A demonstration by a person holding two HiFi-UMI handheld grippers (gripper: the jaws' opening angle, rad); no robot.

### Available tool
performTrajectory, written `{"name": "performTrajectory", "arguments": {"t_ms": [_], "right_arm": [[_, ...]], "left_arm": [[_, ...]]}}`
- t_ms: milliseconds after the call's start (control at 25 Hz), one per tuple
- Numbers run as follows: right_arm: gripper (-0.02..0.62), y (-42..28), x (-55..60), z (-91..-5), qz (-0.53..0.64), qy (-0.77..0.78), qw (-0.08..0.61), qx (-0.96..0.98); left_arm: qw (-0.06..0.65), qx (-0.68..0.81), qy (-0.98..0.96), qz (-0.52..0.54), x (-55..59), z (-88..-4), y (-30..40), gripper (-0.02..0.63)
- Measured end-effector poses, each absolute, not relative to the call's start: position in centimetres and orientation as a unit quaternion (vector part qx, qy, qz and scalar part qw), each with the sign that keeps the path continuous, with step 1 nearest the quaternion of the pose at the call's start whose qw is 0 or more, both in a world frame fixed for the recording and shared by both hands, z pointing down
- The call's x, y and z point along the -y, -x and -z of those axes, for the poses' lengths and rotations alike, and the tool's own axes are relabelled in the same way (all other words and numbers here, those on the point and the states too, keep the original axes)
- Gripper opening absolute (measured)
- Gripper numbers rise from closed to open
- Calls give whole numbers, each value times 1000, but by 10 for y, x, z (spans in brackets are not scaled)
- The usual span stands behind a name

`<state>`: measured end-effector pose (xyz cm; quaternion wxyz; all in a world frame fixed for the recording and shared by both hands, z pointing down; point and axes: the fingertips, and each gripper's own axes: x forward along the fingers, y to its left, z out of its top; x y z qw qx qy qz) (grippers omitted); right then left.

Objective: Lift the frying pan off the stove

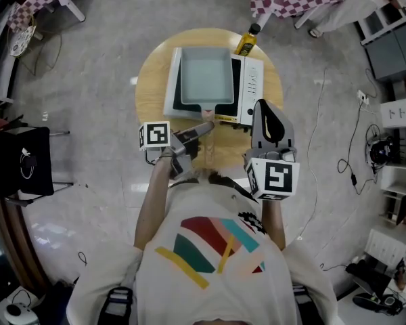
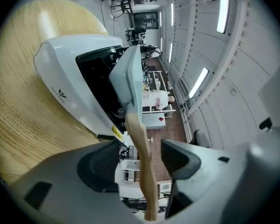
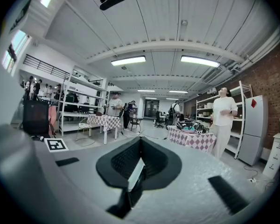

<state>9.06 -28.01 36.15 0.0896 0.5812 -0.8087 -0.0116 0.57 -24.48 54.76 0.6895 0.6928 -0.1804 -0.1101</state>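
Frying pan [image 1: 206, 80], square and pale blue-grey, sits flat on top of the stove [image 1: 252, 80], covering most of its surface, with its wooden handle [image 2: 143, 162] sticking out past the stove's near edge toward the person. Under the stove is a round wooden table [image 1: 149, 90], whose bare top shows on every side of the stove. The stove itself is a white countertop unit with a dark cooking surface and a control strip along its right side.

The right gripper [image 3: 138, 163] is held off the stove's near right corner, roughly level and aimed out into the room. Its jaws are pressed together with nothing between them. The left gripper [image 1: 201, 131] is at the stove's near edge, rolled onto its side. Its jaws stand wide apart, one on each side of the pan's handle, and neither pad presses on the wood.

A yellow bottle [image 1: 247, 40] with a dark cap stands just behind the stove's far right corner.
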Motion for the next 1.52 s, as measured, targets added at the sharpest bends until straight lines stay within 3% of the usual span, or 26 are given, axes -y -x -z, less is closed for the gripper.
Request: {"name": "performTrajectory", "arguments": {"t_ms": [360, 520, 880, 1120, 1520], "right_arm": [[-3, -104, 277, -366, 5, -589, 99, 802], [-3, -107, 277, -371, 2, -586, 115, 802], [-3, -109, 272, -378, -11, -568, 119, 814], [-3, -108, 269, -386, -18, -560, 126, 819], [-3, -106, 267, -396, -49, -556, 125, 820]], "left_arm": [[719, 131, -675, 103, 242, -542, -25, 251], [727, 123, -666, 111, 247, -536, -30, 211], [730, 80, -675, 71, 242, -534, -51, 186], [726, 72, -683, 30, 240, -548, -53, 66], [764, 40, -642, 49, 236, -539, -52, 32]]}}
